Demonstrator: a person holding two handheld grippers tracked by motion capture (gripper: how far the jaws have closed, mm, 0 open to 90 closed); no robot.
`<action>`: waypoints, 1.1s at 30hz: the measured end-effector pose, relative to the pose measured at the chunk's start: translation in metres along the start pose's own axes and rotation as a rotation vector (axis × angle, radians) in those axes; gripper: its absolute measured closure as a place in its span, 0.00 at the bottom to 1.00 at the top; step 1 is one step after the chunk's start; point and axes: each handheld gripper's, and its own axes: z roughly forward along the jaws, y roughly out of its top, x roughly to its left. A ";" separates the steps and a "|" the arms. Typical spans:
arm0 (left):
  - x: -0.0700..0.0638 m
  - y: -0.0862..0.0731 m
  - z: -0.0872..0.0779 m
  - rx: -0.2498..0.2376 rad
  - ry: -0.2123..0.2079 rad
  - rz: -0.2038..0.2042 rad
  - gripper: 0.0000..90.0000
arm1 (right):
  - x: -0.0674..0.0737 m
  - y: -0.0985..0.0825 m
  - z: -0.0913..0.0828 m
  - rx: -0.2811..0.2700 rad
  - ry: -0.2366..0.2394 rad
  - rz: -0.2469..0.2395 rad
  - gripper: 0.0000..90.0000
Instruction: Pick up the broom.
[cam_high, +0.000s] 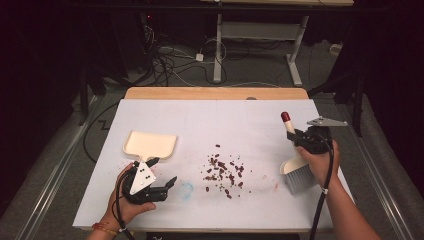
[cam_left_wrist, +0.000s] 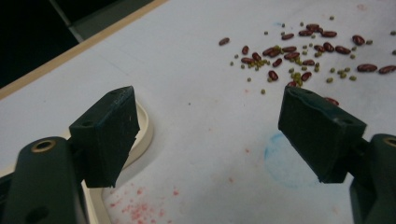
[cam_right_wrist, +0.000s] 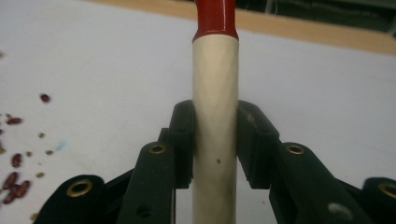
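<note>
A small brush (cam_high: 298, 176) with a cream handle (cam_right_wrist: 215, 84), a red tip and white bristles hangs tilted over the right side of the white table cover. My right gripper (cam_high: 302, 138) is shut on that handle, a pad (cam_right_wrist: 183, 135) pressing on either side. A cream dustpan (cam_high: 150, 144) lies flat at the left, its rim (cam_left_wrist: 145, 133) just behind my left gripper (cam_high: 165, 170). That gripper (cam_left_wrist: 208, 112) stands open, nothing between its jaws, low over the cover. Several red and green beans (cam_high: 224, 173) lie scattered mid-table (cam_left_wrist: 299, 51).
A faint blue ring (cam_left_wrist: 276, 158) and red smudges mark the cover near the left gripper. The wooden table edge (cam_high: 215, 93) runs along the far side. Beyond it are floor cables (cam_high: 165, 60) and a desk's legs (cam_high: 218, 55).
</note>
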 end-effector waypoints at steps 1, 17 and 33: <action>0.001 0.002 -0.001 -0.010 -0.003 -0.003 0.22 | 0.001 0.000 -0.005 -0.021 0.000 -0.002 0.78; -0.032 0.061 0.023 -0.075 -0.205 0.011 0.25 | 0.056 0.016 -0.062 -0.273 0.087 -0.099 0.78; -0.106 0.120 0.091 -0.117 -0.408 0.011 0.30 | 0.142 0.030 -0.055 -0.380 0.137 -0.189 0.78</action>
